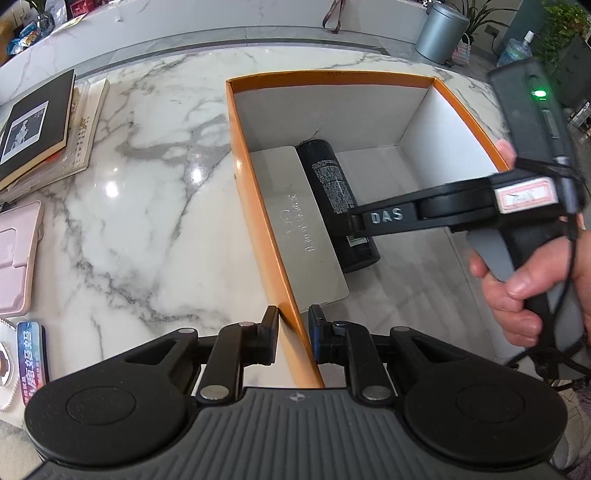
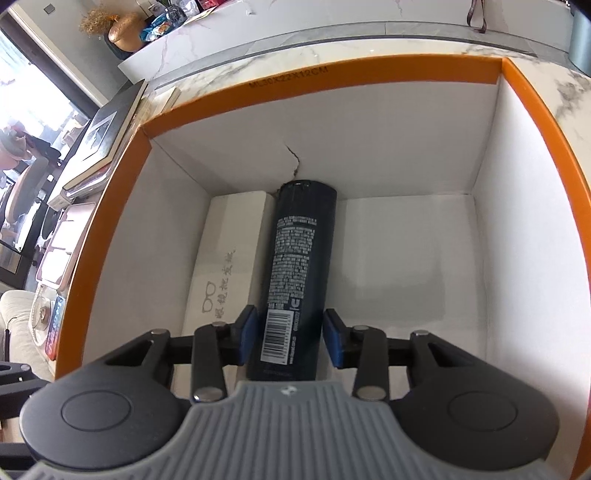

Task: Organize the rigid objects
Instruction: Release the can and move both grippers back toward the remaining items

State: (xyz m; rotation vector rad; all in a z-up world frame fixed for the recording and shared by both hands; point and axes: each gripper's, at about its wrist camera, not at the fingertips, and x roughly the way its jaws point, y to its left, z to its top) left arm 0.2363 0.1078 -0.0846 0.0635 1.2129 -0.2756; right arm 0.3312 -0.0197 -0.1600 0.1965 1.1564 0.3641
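An orange box (image 1: 258, 206) with white inner walls stands open on the marble counter; it also fills the right wrist view (image 2: 332, 74). Inside lie a flat white case (image 1: 303, 221) with printed characters and a dark spray can (image 1: 338, 199) beside it. My left gripper (image 1: 293, 338) straddles the box's left wall near the front, its pads close to the wall on either side. My right gripper (image 2: 290, 332) is inside the box with its blue pads on either side of the can (image 2: 295, 273), a small gap showing at the right pad. The white case (image 2: 225, 266) lies left of the can.
Stacked books (image 1: 40, 125) lie at the counter's left. A pink tray (image 1: 18, 258) and a blue packet (image 1: 31, 354) sit at the near left. A grey bin (image 1: 441, 31) stands behind the counter. The right part of the box floor (image 2: 406, 258) is bare.
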